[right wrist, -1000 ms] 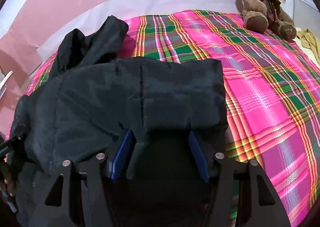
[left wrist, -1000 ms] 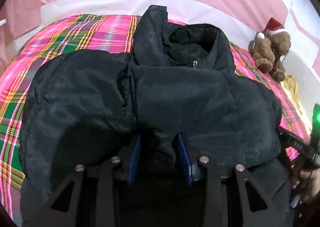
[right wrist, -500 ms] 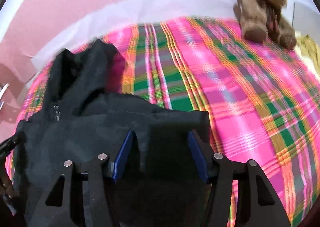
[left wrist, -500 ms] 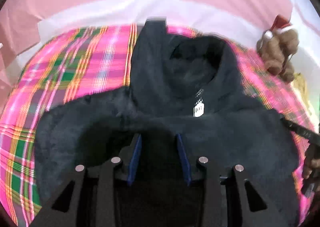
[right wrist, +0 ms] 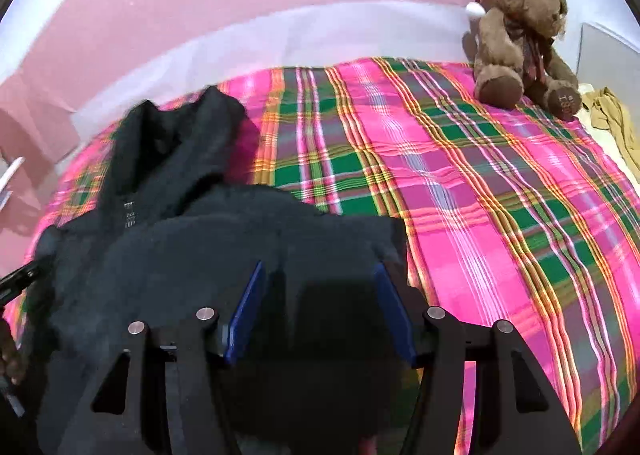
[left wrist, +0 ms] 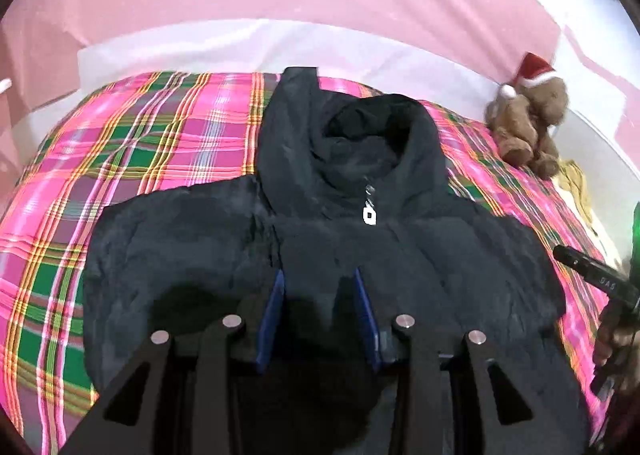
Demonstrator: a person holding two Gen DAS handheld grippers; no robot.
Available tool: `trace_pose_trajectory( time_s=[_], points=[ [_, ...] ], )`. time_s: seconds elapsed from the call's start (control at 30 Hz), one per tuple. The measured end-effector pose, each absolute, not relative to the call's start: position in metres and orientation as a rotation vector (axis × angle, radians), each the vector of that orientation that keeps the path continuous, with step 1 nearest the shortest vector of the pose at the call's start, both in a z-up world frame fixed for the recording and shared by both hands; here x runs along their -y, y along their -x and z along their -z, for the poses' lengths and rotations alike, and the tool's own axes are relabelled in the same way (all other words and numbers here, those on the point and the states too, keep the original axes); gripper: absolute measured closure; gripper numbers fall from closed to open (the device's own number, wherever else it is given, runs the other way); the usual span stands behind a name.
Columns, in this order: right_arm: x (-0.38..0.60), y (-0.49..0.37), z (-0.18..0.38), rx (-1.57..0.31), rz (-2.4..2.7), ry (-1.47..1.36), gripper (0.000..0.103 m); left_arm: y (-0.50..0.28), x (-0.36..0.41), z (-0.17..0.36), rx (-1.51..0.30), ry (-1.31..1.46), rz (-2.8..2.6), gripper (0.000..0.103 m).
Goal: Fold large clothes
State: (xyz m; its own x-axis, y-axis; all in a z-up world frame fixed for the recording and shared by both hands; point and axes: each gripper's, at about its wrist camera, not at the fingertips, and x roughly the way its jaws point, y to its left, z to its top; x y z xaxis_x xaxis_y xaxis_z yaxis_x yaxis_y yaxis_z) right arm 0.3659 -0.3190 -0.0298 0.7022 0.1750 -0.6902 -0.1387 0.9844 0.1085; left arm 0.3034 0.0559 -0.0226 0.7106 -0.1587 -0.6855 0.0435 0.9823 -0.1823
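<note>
I see the black jacket (left wrist: 320, 239) lying on the plaid blanket (left wrist: 140, 159) of the bed, collar away from me, its white zipper pull (left wrist: 369, 215) showing at the neck. My left gripper (left wrist: 319, 295) sits at the near hem; its jaws stand apart with a fold of jacket bunched between the blue pads. I cannot tell whether they actually pinch it. My right gripper (right wrist: 320, 295) is at the jacket's right near edge (right wrist: 280, 255), jaws spread wider, dark cloth filling the gap; grip again unclear. In the right view the collar (right wrist: 172, 151) lies far left, and bare blanket (right wrist: 480, 195) stretches to the right. A teddy bear (right wrist: 520, 35) in a red hat sits at the far right corner of the bed. A tan cloth (right wrist: 612, 115) lies just beside it.
</note>
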Motion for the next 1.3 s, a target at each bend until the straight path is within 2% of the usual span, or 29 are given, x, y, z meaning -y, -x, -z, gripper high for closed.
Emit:
trace_pose_trajectory(
  time_s=[0.1,0.17,0.27,0.43,0.67,0.9,1.3],
  points=[
    [0.315,-0.346,0.038,-0.785,-0.183,-0.037,0.045,-0.309,-0.055,0.053,-0.852,0.120,0.077,0.065],
    [0.311,-0.354,0.061,-0.864,-0.177,-0.022,0.045,-0.315,-0.061,0.066,-0.865,0.166,0.086,0.063],
    [0.313,-0.364,0.083,-0.904,-0.180,-0.055,0.045,-0.316,-0.060,0.067,-0.855,0.160,0.081,0.063],
    [0.309,-0.366,0.082,-0.892,-0.162,-0.035,0.045,-0.314,-0.056,0.063,-0.852,0.146,0.064,0.063],
    [0.315,-0.313,0.030,-0.803,-0.117,-0.067,0.045,-0.256,-0.051,0.022,-0.820,0.136,0.049,0.063],
    [0.300,-0.230,-0.026,-0.657,-0.118,-0.032,0.045,-0.176,-0.044,-0.011,-0.778,0.148,0.072,0.059],
    [0.241,-0.154,-0.068,-0.535,-0.152,0.080,0.045,-0.104,-0.050,-0.057,-0.696,0.142,0.079,0.056]
  ],
)
